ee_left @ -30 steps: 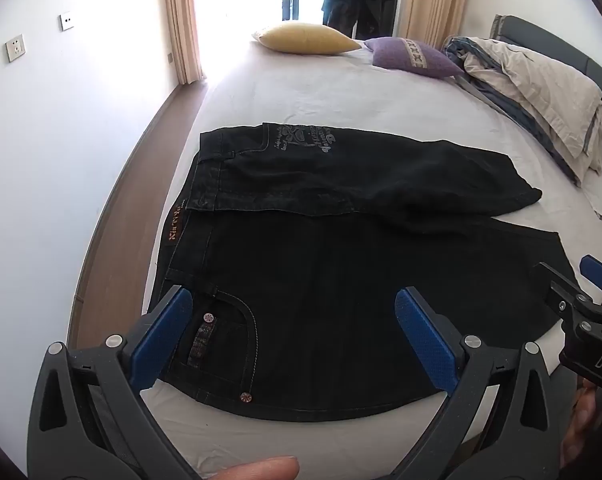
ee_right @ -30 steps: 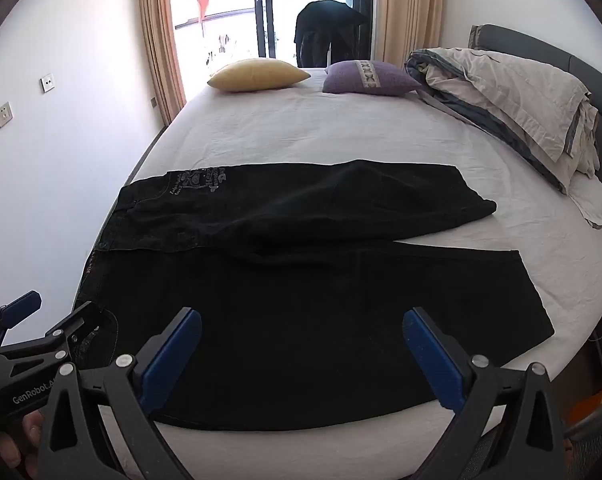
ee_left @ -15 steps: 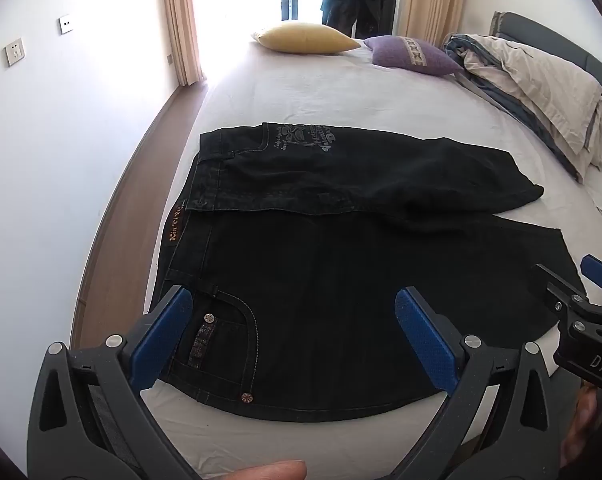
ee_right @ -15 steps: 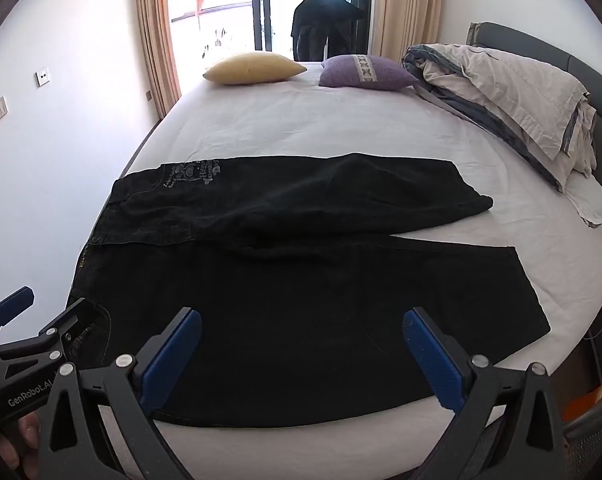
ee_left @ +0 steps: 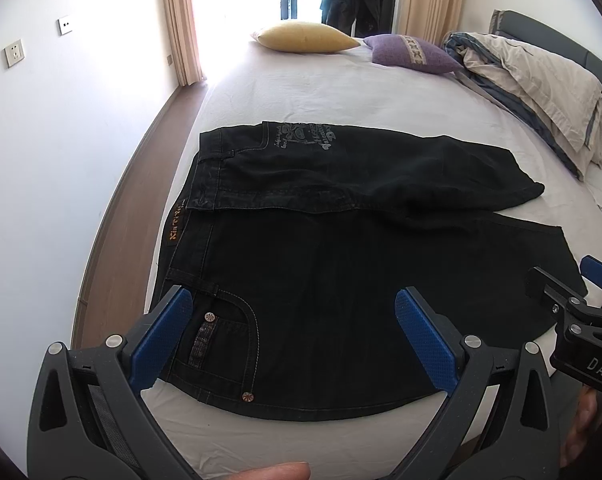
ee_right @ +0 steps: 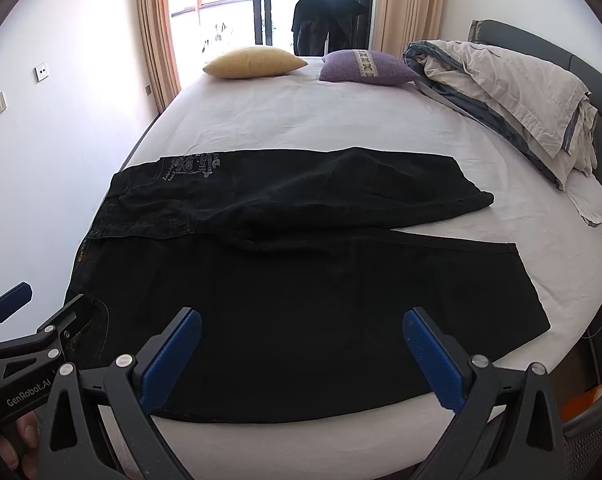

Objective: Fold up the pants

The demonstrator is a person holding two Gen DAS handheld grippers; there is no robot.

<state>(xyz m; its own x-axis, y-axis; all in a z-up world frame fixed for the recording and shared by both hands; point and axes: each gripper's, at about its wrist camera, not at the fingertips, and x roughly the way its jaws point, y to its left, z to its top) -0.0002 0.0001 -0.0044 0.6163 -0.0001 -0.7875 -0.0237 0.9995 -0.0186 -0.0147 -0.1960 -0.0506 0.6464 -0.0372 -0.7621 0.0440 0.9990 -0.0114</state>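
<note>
**A:** Where are the pants, and how do they lie?

**B:** The black pants (ee_left: 341, 280) are spread flat on the white bed (ee_left: 321, 92), close to its near edge. The waistband points left and the legs run right. The far leg (ee_right: 321, 196) is angled and overlaps the near leg at the crotch, so the two are not stacked. My guess is they were laid open like this to give a smooth base for a first fold, which has not yet been made.

**A:** And the grippers?

**B:** The left gripper (ee_left: 297, 344) hovers above the near hip, over the front pocket (ee_left: 225, 344). Its blue fingers (ee_left: 161, 336) are spread wide and hold nothing. The right gripper (ee_right: 301, 360) hovers over the middle of the near leg, fingers equally wide and empty. Neither touches the cloth. One by the waist and one further down the leg looks like a setup for taking the near edge at two places, so the fabric would lift evenly.

**A:** What else is around?

**B:** A yellow pillow (ee_right: 255, 62) and a purple pillow (ee_right: 367, 66) sit at the far end of the bed, well apart from the pants. Bundled bedding (ee_right: 501, 92) is heaped along the right side. Beyond are curtains (ee_right: 407, 4) and a bright glass door.
</note>
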